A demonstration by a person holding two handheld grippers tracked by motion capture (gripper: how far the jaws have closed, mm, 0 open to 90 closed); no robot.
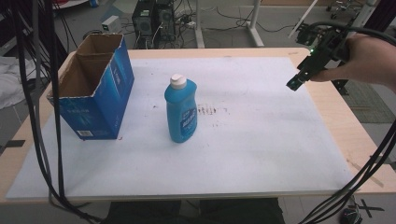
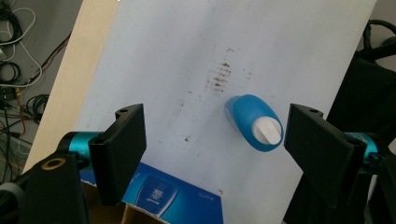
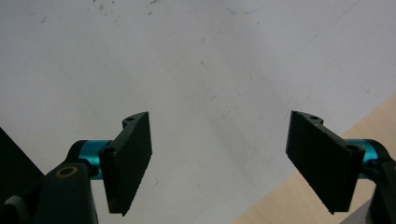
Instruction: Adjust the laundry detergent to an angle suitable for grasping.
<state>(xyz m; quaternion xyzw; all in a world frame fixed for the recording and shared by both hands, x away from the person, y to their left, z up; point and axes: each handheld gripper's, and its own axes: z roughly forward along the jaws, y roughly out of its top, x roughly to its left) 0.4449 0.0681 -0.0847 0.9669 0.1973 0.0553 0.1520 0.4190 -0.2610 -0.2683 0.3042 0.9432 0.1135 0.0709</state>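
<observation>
A blue dish-soap bottle with a white cap stands upright at the middle of the white mat. An open blue cardboard box stands at the mat's left edge. At the far right a hand holds my right gripper above the mat, tilted down and to the left. In the right gripper view my right gripper is open over bare mat. My left gripper is open and looks down from high up on the bottle and the box's rim. Nothing is held between its jaws.
The mat lies on a wooden table. Black cables hang down at the left, and more cables trail past the table's right front corner. Computer towers stand on the floor beyond the far edge.
</observation>
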